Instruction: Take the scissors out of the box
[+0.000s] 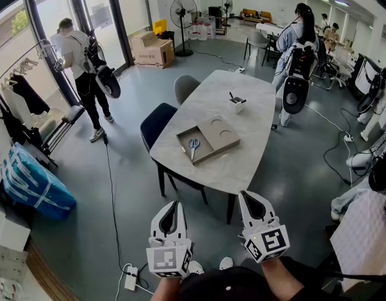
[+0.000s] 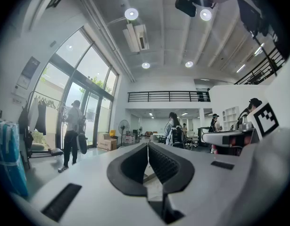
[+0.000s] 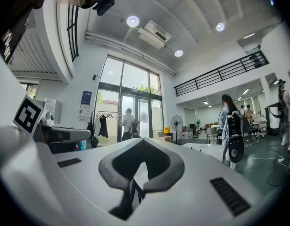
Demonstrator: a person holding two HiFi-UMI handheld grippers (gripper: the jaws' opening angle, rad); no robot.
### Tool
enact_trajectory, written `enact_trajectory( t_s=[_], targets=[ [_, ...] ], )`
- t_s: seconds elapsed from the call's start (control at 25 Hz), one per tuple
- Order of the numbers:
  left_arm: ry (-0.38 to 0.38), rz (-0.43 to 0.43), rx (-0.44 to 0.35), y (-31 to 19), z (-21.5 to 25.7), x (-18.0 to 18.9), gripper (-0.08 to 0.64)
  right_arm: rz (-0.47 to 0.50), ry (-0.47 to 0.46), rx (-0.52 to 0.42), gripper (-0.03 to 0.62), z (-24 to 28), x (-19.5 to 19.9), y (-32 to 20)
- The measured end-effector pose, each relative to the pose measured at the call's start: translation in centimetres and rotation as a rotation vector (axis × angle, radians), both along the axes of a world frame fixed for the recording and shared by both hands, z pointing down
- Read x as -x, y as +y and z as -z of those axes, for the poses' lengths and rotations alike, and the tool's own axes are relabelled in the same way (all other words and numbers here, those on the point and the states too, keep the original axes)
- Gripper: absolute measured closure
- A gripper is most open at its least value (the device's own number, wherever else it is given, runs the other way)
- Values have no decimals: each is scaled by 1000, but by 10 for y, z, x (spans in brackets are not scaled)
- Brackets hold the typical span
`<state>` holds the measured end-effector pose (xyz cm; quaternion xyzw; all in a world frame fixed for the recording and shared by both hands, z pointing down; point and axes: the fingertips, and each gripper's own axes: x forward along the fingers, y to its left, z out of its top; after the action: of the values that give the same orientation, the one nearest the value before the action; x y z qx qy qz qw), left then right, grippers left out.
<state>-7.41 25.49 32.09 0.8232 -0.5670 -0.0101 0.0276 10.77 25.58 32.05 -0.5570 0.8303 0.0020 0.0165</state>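
Left gripper (image 1: 169, 204) and right gripper (image 1: 244, 194) both closed and empty, well apart from scissors (image 1: 194, 145) in open box (image 1: 182, 135) on surface (image 1: 243, 149); reaching in closed risks shoving them.

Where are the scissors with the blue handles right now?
In the head view, the blue-handled scissors lie inside the open left part of the flat brown cardboard box, near the middle of the pale grey table.

The head view looks steeply down over the left gripper (image 1: 172, 204) and right gripper (image 1: 244, 195) toward the table (image 1: 243, 158), well off. Both gripper views face level, sharing the standing fan (image 2: 123, 126) with it.
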Motion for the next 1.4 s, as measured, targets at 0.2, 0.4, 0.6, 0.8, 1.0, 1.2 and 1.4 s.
enact_trajectory(
  t_s=[0.2, 0.4, 0.6, 0.8, 1.0, 1.2, 1.4],
  targets=[
    [2, -3, 0, -3, 0, 0, 543, 1, 3, 1, 596, -2, 1, -3],
    [4, -4, 4, -5, -1, 1, 543, -2, 4, 5, 597, -3, 2, -5],
    [12, -8, 3, -8, -2, 3, 543, -15, 6, -12, 596, -1, 3, -7],
    [13, -24, 0, -12, 0, 7, 543, -31, 12, -12, 595, -1, 8, -9],
    [10, -49, -10, -10, 2, 17, 543, -59, -5, 9, 595, -11, 18, -3],
    [5, -63, -11, -6, -3, 29, 543, -68, -20, 8, 595, -18, 32, 5],
    [11, -70, -4, -6, -8, 35, 543, -64, -17, 22, 595, -23, 40, 5]
  ],
)
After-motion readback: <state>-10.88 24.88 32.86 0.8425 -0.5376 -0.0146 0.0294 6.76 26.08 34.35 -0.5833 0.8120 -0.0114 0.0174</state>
